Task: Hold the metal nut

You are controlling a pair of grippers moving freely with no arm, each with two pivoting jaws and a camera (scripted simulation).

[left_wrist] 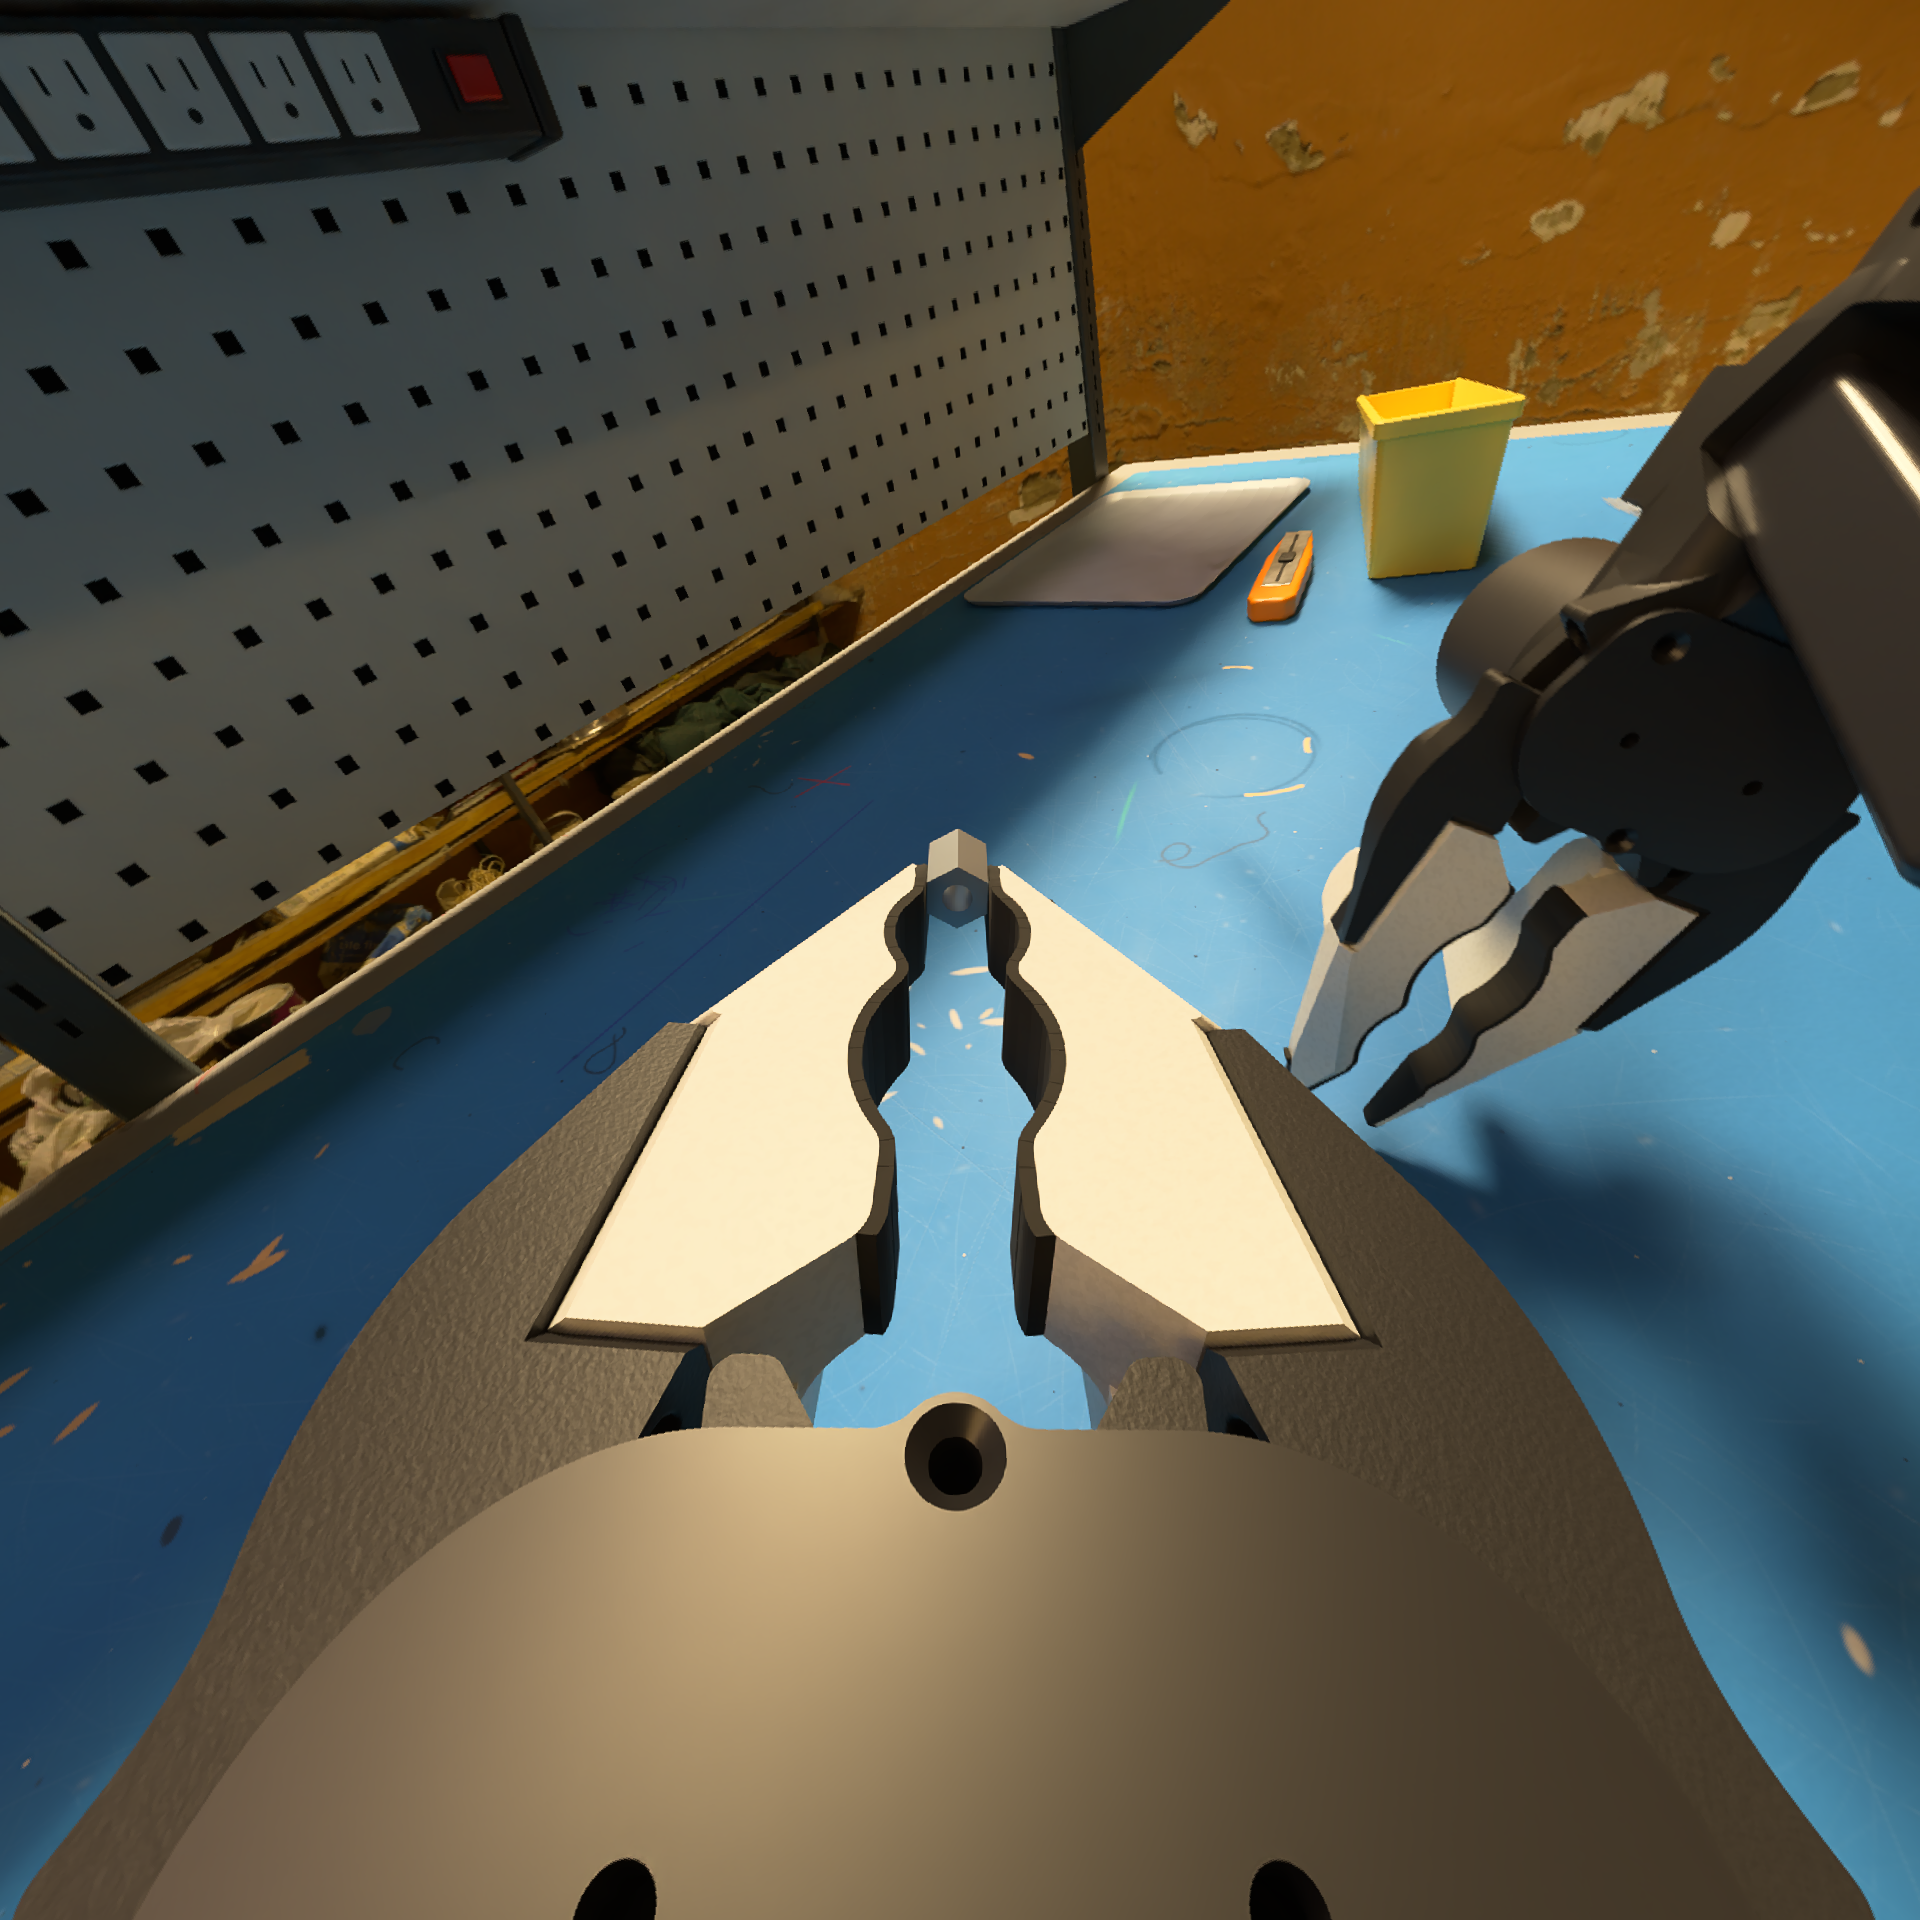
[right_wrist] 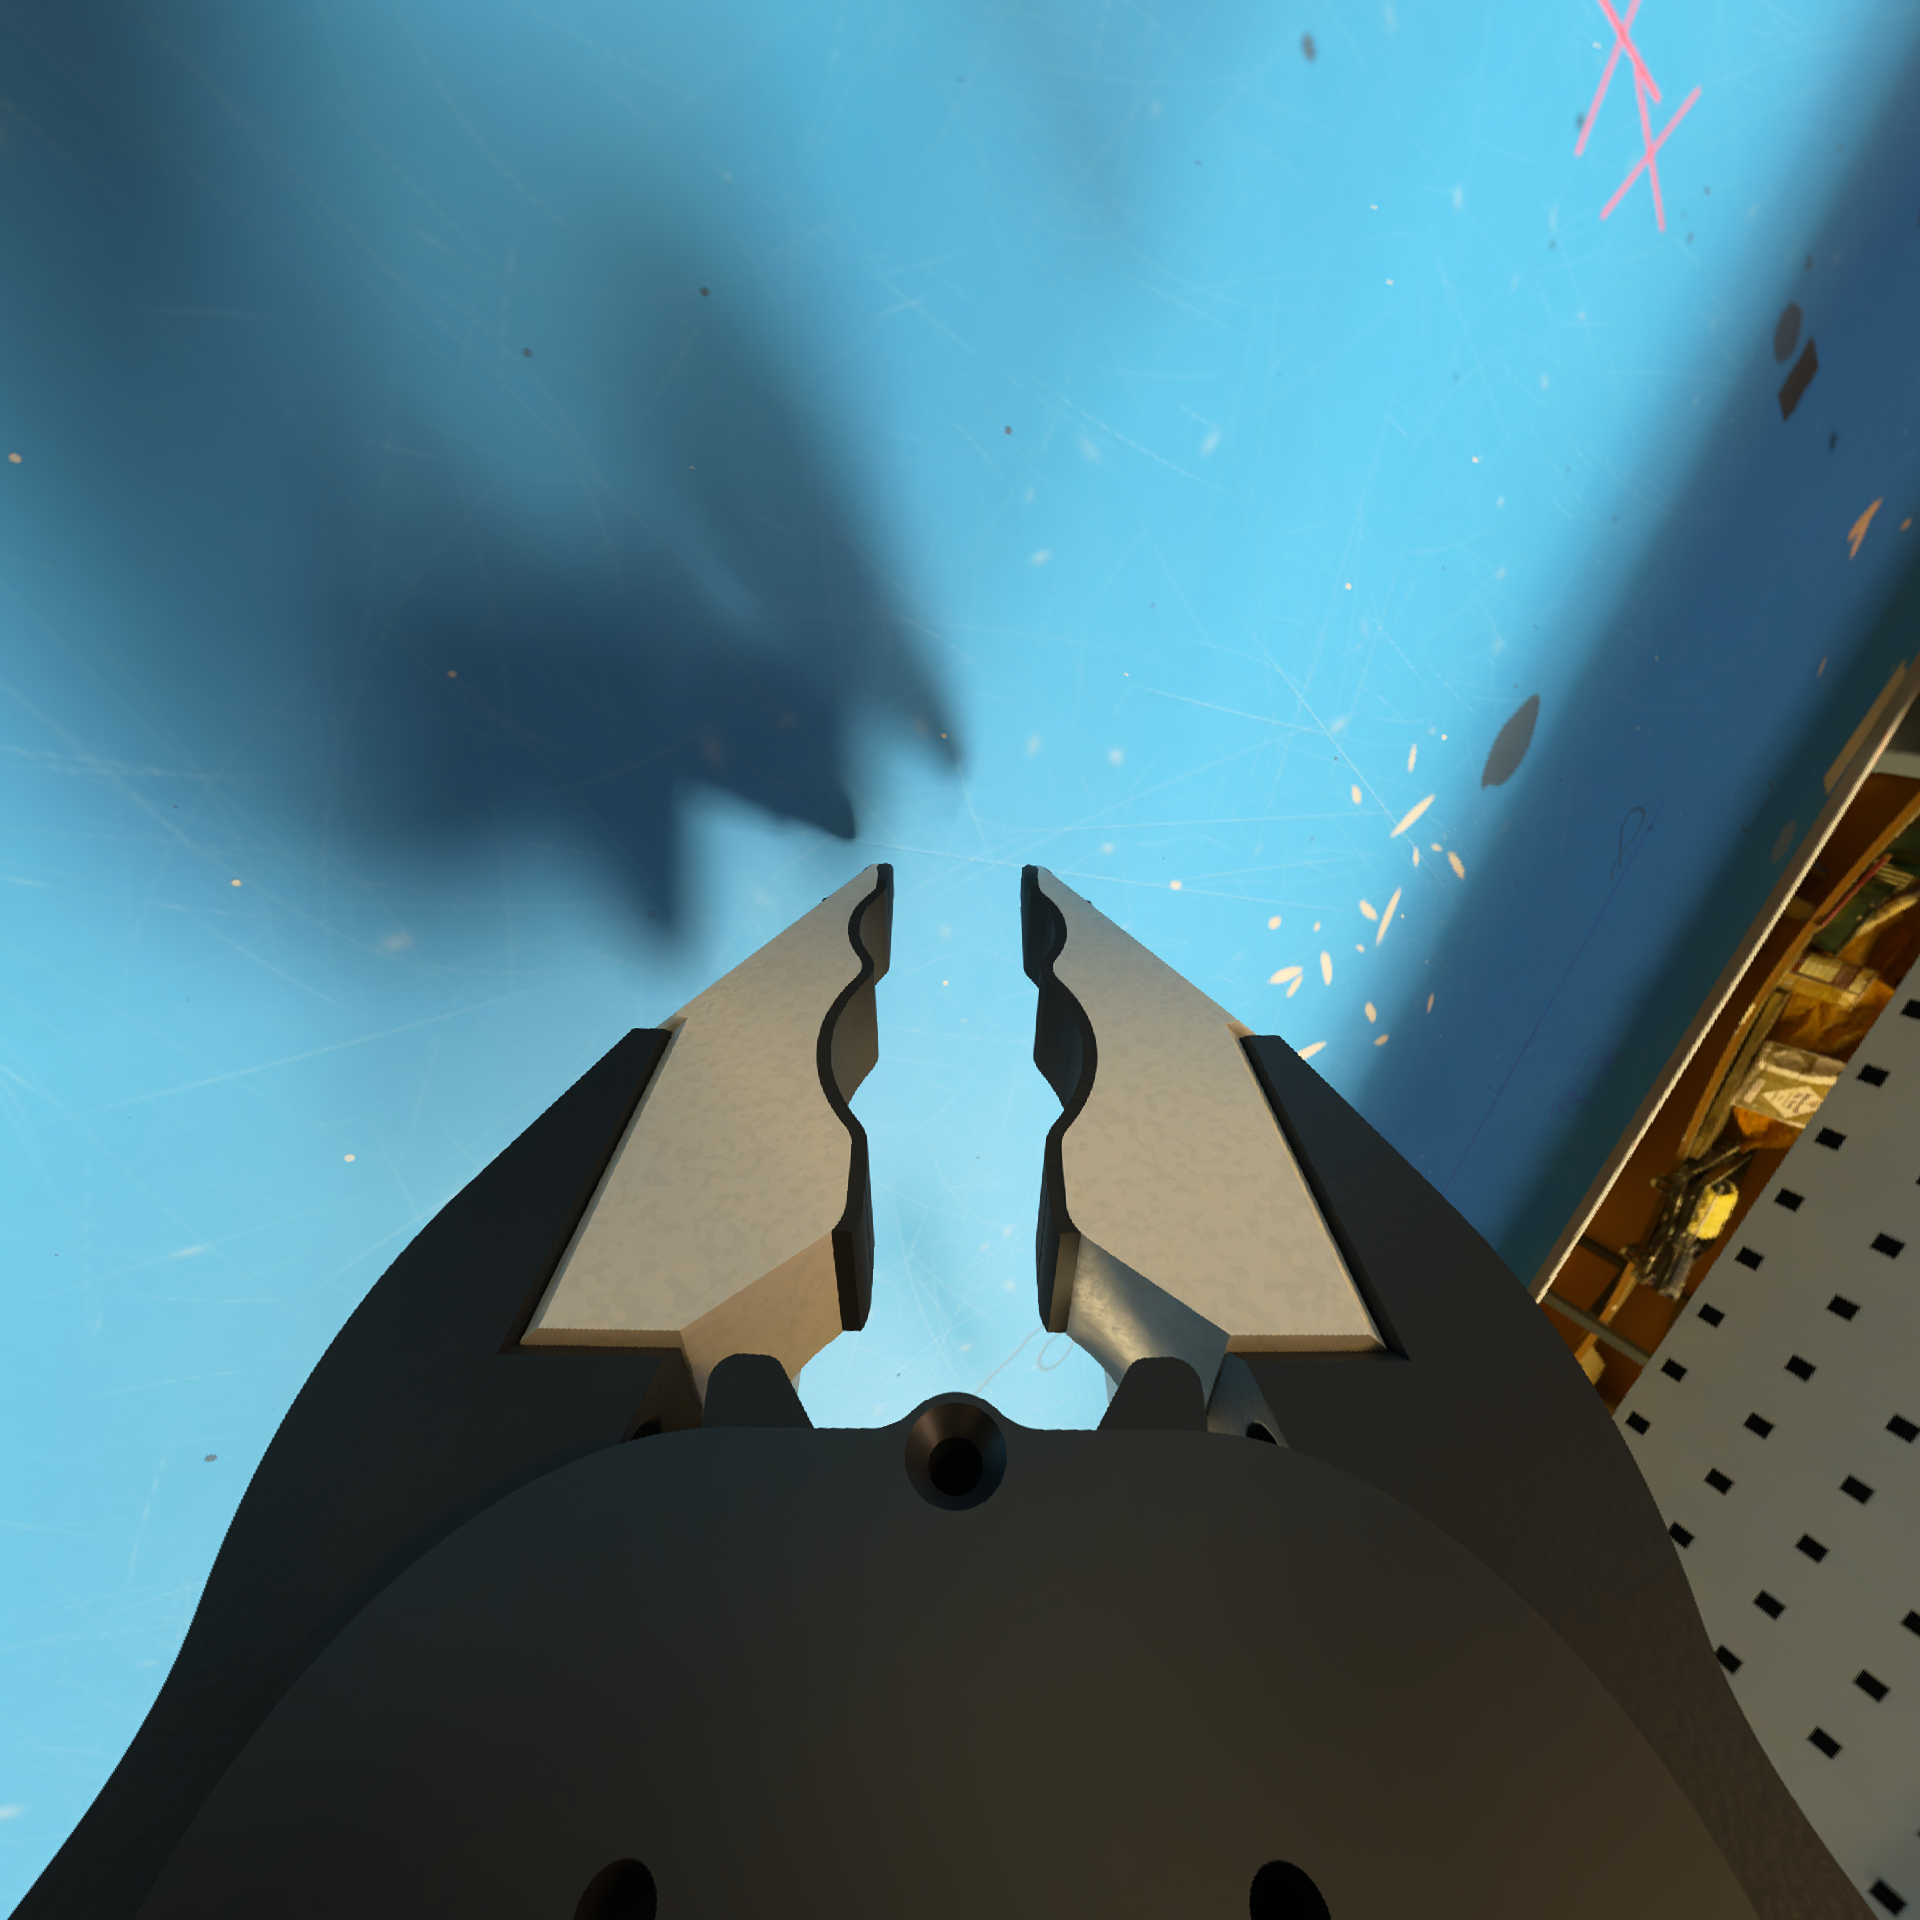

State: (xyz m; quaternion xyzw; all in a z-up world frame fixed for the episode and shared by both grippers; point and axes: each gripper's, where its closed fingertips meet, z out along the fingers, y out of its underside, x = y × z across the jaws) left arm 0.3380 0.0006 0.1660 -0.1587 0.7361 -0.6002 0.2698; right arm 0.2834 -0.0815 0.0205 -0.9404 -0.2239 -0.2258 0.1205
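In the left wrist view my left gripper (left_wrist: 957, 891) is shut on the metal nut (left_wrist: 957, 878), a small grey hexagonal nut pinched between the two fingertips above the blue table (left_wrist: 935, 727). The nut's hole faces the camera. My right gripper shows to the right in that view (left_wrist: 1340, 1086), tilted down toward the table, its jaws apart and empty. In the right wrist view my right gripper (right_wrist: 957, 883) is open over the blue table (right_wrist: 1143, 416), with nothing between its fingers. The nut does not show in the right wrist view.
A yellow bin (left_wrist: 1432, 478), an orange utility knife (left_wrist: 1283, 577) and a grey tray (left_wrist: 1138, 540) stand at the far end of the table. A pegboard (left_wrist: 520, 416) with a power strip (left_wrist: 260, 94) rises on the left. The pegboard also shows in the right wrist view (right_wrist: 1787, 1403).
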